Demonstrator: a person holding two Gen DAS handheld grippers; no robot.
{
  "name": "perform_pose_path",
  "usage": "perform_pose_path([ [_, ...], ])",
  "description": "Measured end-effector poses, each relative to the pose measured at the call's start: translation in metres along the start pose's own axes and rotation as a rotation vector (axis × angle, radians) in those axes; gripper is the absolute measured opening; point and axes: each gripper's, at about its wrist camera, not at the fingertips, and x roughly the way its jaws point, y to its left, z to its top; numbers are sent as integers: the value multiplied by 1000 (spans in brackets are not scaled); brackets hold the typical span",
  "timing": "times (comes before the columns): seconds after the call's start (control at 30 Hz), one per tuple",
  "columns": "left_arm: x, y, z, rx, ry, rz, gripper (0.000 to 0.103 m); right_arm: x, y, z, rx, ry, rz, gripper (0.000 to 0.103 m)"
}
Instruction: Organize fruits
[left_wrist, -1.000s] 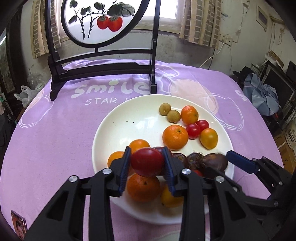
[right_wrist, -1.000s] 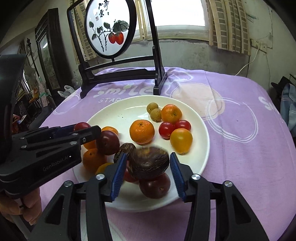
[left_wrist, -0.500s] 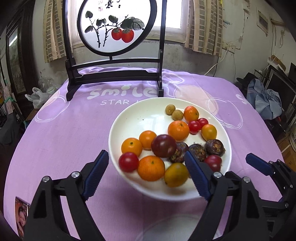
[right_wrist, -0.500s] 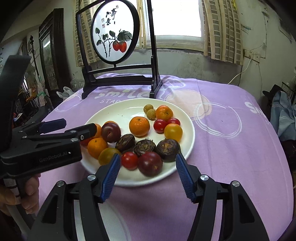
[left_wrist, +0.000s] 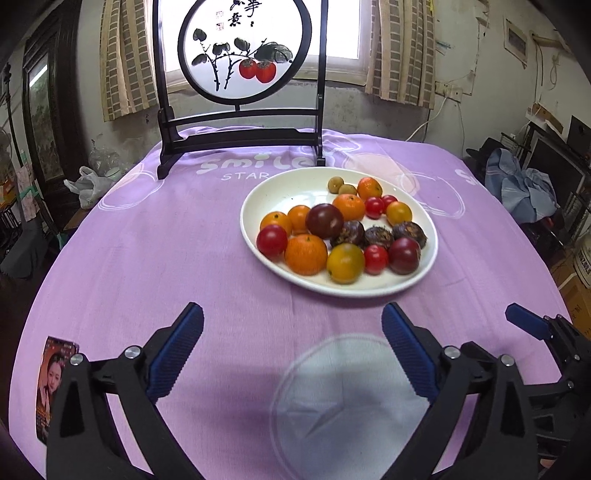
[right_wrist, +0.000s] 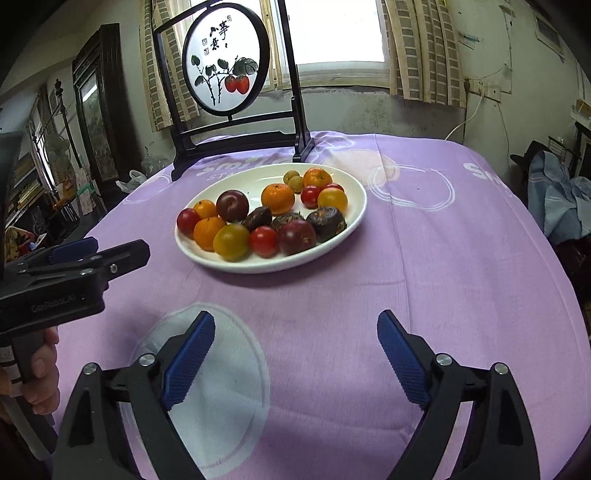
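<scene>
Our left tongs (left_wrist: 291, 350) and right tongs (right_wrist: 295, 358) have just been opening and now gape empty over the purple worktop (left_wrist: 166, 240). Ahead of both sits the white plate (left_wrist: 430, 258) holding the fruits (left_wrist: 325, 221).

Daylight pours through the curtained window (left_wrist: 343, 29) behind my painted table screen (left_wrist: 242, 51); stained plaster walls (right_wrist: 369, 114), a dark wooden cabinet (right_wrist: 98, 107) at left.
</scene>
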Motion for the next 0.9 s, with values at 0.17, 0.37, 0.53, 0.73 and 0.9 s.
perform_pose_path([
  [0.17, -2, -2, -19, 6, 5, 7, 96, -5, 2, -13, -13, -33, -17, 98],
  [0.37, 6, -5, -28, 25, -1, 22, 96, -3, -4, -19, -24, -30, -49, 98],
  [0.53, 14, -4, -31, 48, -17, 62, 96, -8, -6, -17, -14, -44, -62, 98],
  [0.73, 21, -1, -34, 32, 30, 18, 96, -4, -7, -20, -6, -11, -50, 98],
  [0.9, 21, 0, -36, 18, 42, -13, 96, 0, -3, -23, -16, 14, -47, 98],
])
